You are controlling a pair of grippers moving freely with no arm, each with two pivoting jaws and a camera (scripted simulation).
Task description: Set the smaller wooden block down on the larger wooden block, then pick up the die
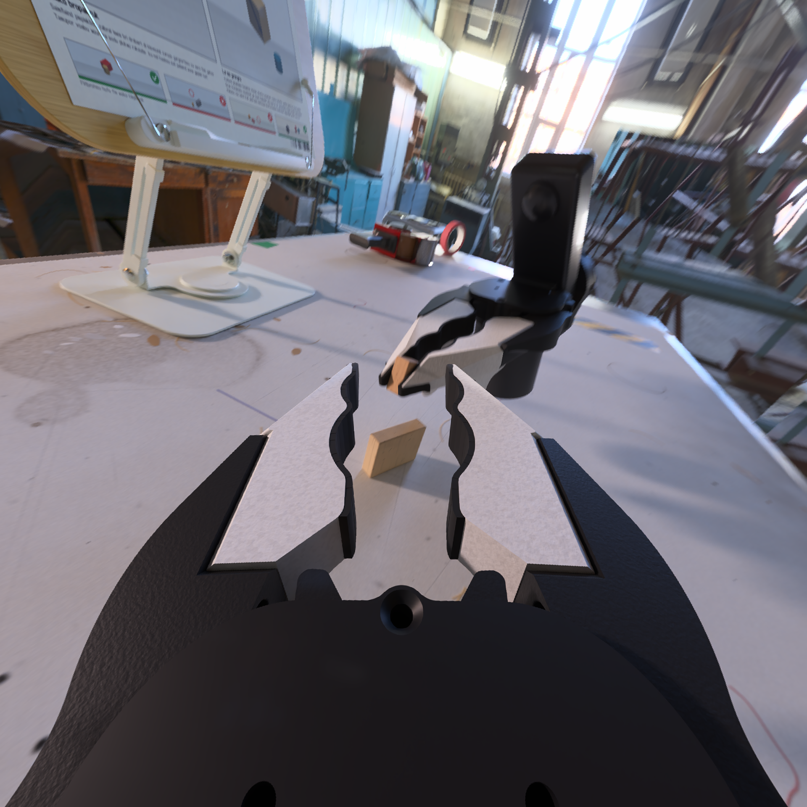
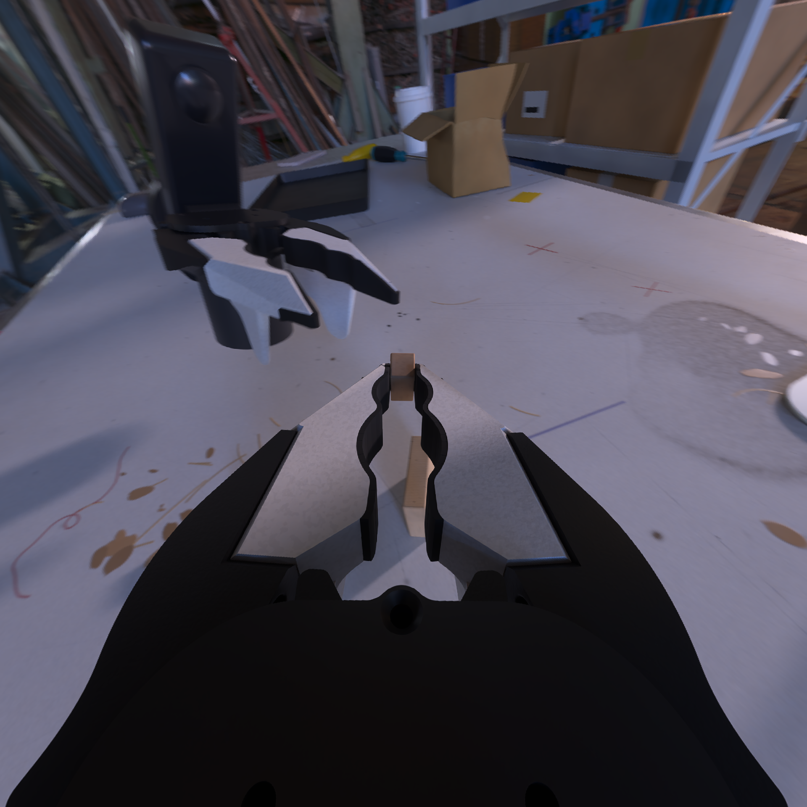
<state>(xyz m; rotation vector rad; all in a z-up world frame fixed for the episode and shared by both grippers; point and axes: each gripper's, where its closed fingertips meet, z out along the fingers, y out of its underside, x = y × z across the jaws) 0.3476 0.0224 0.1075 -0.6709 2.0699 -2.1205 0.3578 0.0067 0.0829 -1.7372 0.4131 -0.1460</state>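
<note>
The larger wooden block (image 1: 393, 447) lies flat on the white table, seen between the fingers of my open, empty left gripper (image 1: 404, 371), which hovers above and short of it. My right gripper (image 1: 404, 384) is shut on the smaller wooden block (image 1: 399, 373) and holds it in the air just beyond the larger block. In the right wrist view the smaller block (image 2: 401, 376) sits pinched at my right gripper's tips (image 2: 401, 371), with the larger block (image 2: 417, 489) below between the fingers. The left gripper (image 2: 345, 314) hangs open at the upper left. No die is in view.
A white stand holding an instruction board (image 1: 183, 78) rests on the table at left. A red-and-grey tool (image 1: 401, 242) and red tape roll (image 1: 454, 236) lie at the far edge. A cardboard box (image 2: 467, 144), dark tray (image 2: 323, 187) and screwdriver (image 2: 371, 153) stand far off.
</note>
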